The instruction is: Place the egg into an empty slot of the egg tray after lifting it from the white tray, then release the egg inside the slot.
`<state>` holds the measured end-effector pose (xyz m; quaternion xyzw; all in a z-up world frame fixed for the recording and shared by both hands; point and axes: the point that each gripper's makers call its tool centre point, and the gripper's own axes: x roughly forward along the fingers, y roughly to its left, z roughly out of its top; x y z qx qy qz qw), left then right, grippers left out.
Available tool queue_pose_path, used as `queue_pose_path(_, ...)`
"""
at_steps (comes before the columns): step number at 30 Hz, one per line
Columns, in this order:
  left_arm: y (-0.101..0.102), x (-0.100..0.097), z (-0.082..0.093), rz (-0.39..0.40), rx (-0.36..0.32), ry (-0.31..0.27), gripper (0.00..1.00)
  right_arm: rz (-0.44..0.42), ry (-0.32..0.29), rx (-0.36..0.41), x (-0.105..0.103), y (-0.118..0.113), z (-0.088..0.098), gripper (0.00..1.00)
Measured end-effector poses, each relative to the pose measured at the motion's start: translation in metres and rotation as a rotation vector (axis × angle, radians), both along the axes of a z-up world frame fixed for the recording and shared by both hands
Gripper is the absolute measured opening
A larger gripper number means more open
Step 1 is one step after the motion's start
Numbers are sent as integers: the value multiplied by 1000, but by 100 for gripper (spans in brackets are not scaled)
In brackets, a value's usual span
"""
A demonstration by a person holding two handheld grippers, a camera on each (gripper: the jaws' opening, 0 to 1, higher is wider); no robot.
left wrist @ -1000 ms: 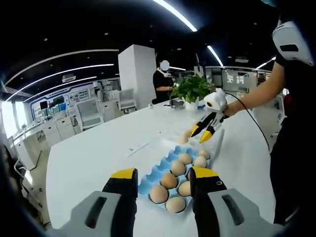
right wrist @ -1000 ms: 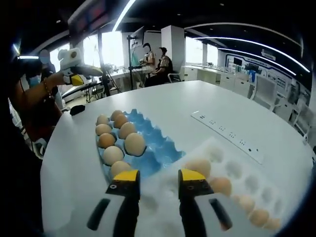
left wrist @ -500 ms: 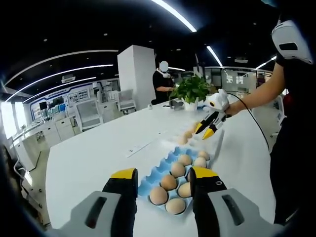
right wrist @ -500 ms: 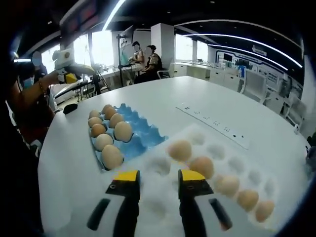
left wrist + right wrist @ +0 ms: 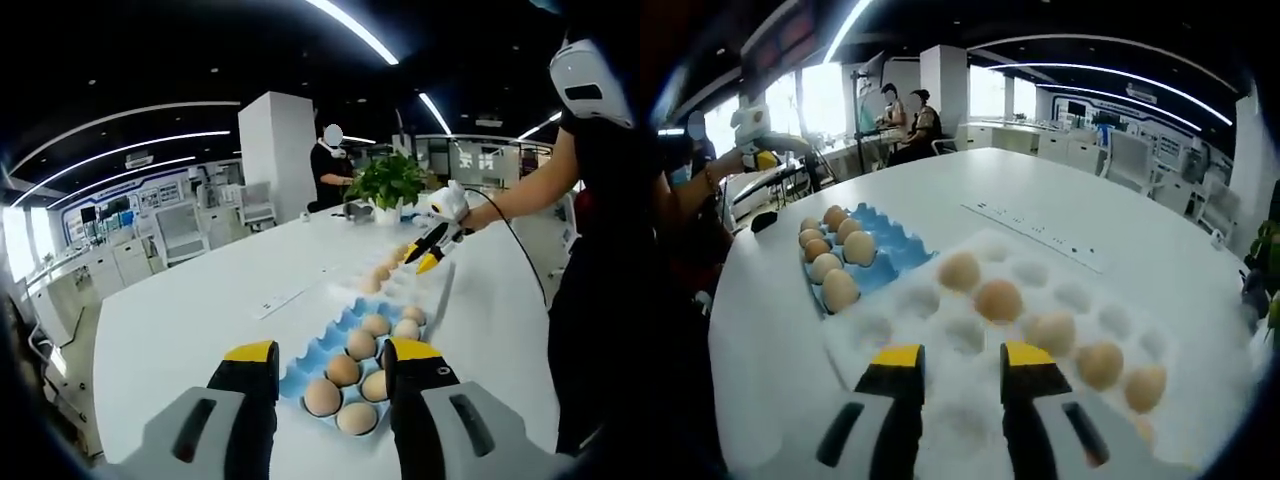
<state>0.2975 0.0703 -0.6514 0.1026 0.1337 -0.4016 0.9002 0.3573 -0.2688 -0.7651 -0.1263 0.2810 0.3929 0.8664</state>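
The blue egg tray [image 5: 318,352] lies just ahead of my left gripper [image 5: 330,365], which is open and empty above its near end. Several brown eggs fill the tray's right side. Beyond it sits the white tray [image 5: 398,288], and my right gripper [image 5: 422,258] hovers over it in a person's hand. In the right gripper view, my right gripper [image 5: 963,365] is open and empty over the near edge of the white tray [image 5: 940,330]. Several eggs run diagonally across it, the closest being one egg [image 5: 998,298]. The blue egg tray [image 5: 890,245] lies left, with my left gripper [image 5: 762,158] far behind it.
Both trays rest on a large white round table [image 5: 200,310]. A power strip [image 5: 1030,225] lies on it past the white tray. A potted plant [image 5: 388,185] stands at the far end. People sit and stand in the background.
My right gripper has travelled away from the blue tray and further over the white tray, so more of its eggs have come into sight. My left gripper has stayed put.
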Motion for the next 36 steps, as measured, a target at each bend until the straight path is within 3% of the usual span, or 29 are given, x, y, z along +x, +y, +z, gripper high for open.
queue_pose_path(13,-1,-1,-1,-1,0,5,43,-162,-6,-8,10,-60,-3,30)
queue_pose_path(23,0,-1,-2,1,3,8,43,-235,-23,-25,16,-90,1,30)
queue_pose_path(28,0,-2,-2,2,5,7,42,-317,-66,-56,30,-115,6,30)
queue_pose_path(32,2,-2,-1,5,6,9,42,-328,-49,-121,30,-128,-5,30)
queue_pose_path(36,2,-2,-2,7,6,10,42,-336,-34,-137,30,-130,-12,30)
